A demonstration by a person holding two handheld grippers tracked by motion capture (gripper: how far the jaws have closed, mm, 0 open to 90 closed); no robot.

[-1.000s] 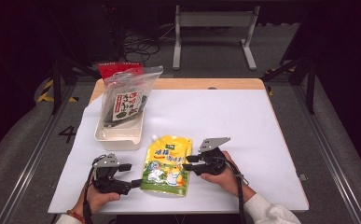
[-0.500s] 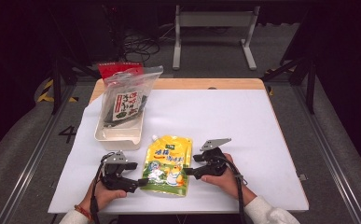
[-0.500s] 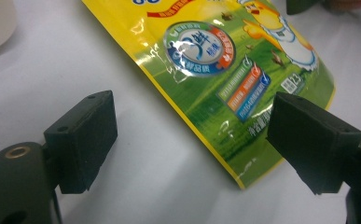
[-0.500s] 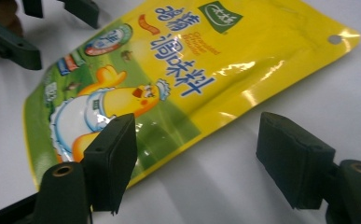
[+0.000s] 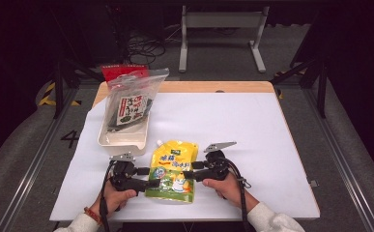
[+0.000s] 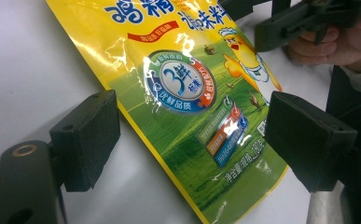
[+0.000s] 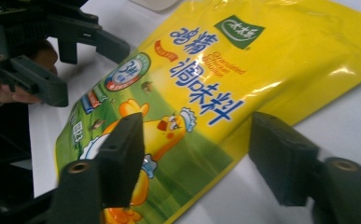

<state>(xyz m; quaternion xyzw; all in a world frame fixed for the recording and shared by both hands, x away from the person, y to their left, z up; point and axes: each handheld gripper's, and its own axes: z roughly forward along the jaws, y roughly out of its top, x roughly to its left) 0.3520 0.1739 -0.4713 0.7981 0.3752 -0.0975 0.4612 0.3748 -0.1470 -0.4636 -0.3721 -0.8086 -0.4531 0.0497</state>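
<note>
A yellow and green seasoning pouch (image 5: 172,170) lies flat on the white table near its front edge, spout corner pointing away. My left gripper (image 5: 154,177) is at the pouch's left edge and open. In the left gripper view the two pads (image 6: 87,137) straddle the lower green part of the pouch (image 6: 192,93) without pressing it. At the pouch's right edge my right gripper (image 5: 188,170) is also open. Its view shows the gripper (image 7: 201,158) with one pad over the pouch (image 7: 243,70) and the other off its edge on the table.
A white tray (image 5: 106,141) stands behind and to the left of the pouch, holding a clear bag of dark seaweed (image 5: 129,104). A red packet (image 5: 119,72) sits behind it. The white table sheet (image 5: 252,125) stretches to the right and back.
My left gripper has slid right until its jaws reach the pouch's edge. The right gripper has stayed at the other edge. The pouch has not moved.
</note>
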